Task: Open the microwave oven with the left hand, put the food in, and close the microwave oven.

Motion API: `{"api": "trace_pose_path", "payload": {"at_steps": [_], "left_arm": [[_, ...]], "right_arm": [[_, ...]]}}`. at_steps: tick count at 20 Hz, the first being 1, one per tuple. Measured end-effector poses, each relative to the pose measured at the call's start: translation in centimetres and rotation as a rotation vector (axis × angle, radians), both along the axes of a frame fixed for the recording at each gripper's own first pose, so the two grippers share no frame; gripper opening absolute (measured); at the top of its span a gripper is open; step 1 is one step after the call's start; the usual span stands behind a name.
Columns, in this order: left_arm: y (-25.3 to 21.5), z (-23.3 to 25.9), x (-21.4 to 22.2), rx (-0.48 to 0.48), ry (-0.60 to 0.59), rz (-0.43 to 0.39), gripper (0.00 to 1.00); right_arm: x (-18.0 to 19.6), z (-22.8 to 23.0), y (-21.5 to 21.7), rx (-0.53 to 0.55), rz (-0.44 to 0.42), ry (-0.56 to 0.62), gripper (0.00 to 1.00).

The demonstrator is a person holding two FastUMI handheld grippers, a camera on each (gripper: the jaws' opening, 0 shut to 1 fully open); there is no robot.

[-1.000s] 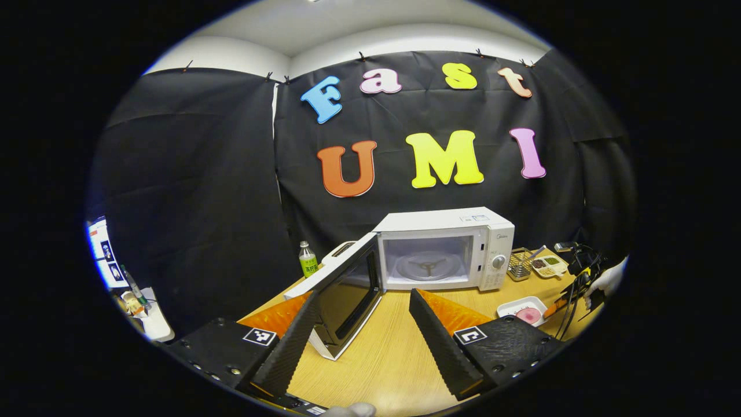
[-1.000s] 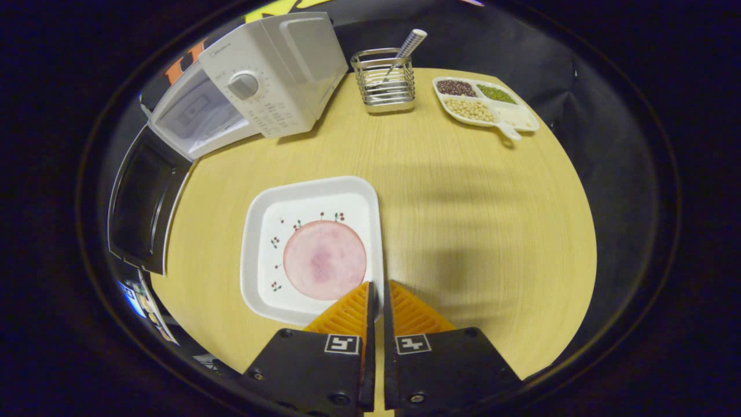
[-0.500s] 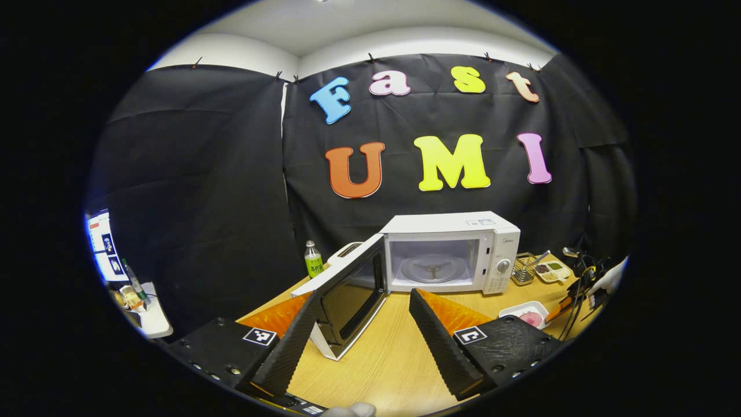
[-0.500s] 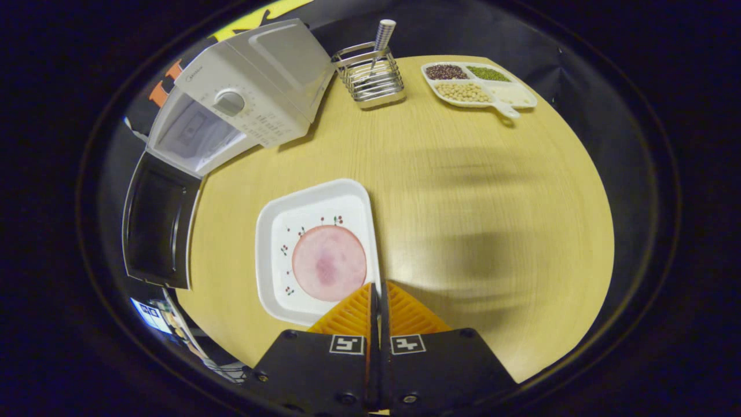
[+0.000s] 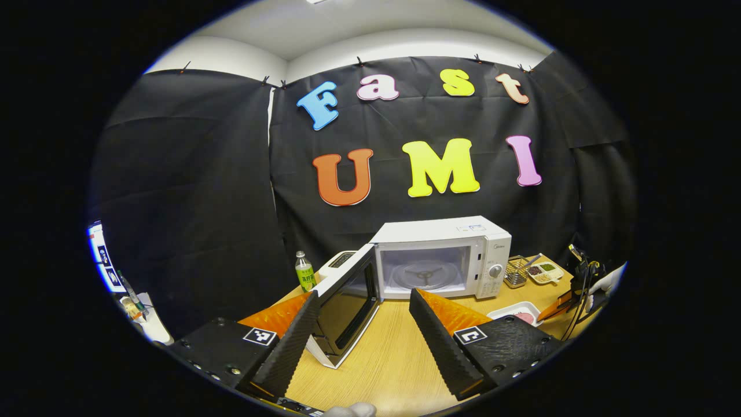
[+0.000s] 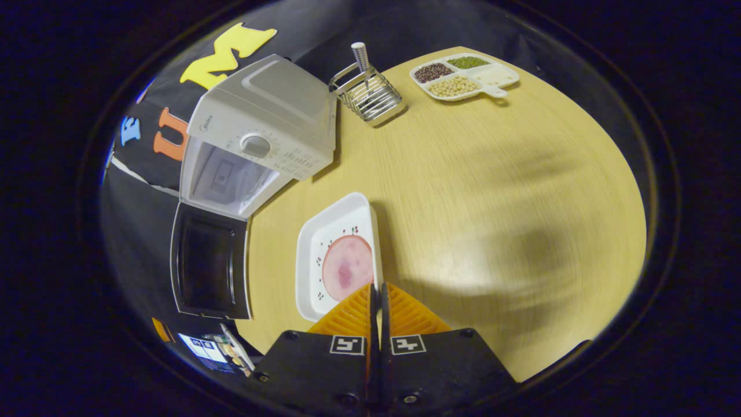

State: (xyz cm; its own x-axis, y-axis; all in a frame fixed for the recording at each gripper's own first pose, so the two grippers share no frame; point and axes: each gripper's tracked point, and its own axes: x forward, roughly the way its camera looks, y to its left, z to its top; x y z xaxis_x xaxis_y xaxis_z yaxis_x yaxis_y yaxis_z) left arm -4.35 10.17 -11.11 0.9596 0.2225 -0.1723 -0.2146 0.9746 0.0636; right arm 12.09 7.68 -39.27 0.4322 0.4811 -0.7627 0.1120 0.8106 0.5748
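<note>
In the right gripper view, the right gripper (image 6: 379,292) has its jaws pressed together on the near right rim of the white plate (image 6: 333,231), which carries a round pink slice of food (image 6: 347,267). Ahead and to the left of those jaws stands the microwave oven (image 6: 263,136), its door (image 6: 209,267) swung fully open. Farther ahead, a wire rack (image 6: 367,101) and a divided dish of beans (image 6: 463,75) sit on the wooden surface (image 6: 492,202).

In the left gripper view, the left gripper (image 5: 362,315) holds its jaws wide apart, gripping nothing; the door's edge lies between them, the oven cavity beyond.
</note>
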Motion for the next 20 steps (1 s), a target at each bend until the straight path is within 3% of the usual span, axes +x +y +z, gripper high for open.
{"api": "trace_pose_path", "payload": {"at_steps": [11, 16, 20], "left_arm": [[-1.9, 1.1, 1.3, -0.009, 0.002, -0.090, 0.95], [-1.6, -0.6, 1.5, -0.020, 0.036, -0.121, 0.95], [-0.6, -1.8, 1.4, -0.006, 0.056, -0.136, 0.95]], "right_arm": [[2.0, 7.3, 11.3, 0.159, -0.082, -0.181, 0.04], [5.0, 9.4, 17.5, 0.223, -0.226, -0.259, 0.04], [7.7, 8.5, 21.2, 0.253, -0.406, -0.299, 0.03]]}}
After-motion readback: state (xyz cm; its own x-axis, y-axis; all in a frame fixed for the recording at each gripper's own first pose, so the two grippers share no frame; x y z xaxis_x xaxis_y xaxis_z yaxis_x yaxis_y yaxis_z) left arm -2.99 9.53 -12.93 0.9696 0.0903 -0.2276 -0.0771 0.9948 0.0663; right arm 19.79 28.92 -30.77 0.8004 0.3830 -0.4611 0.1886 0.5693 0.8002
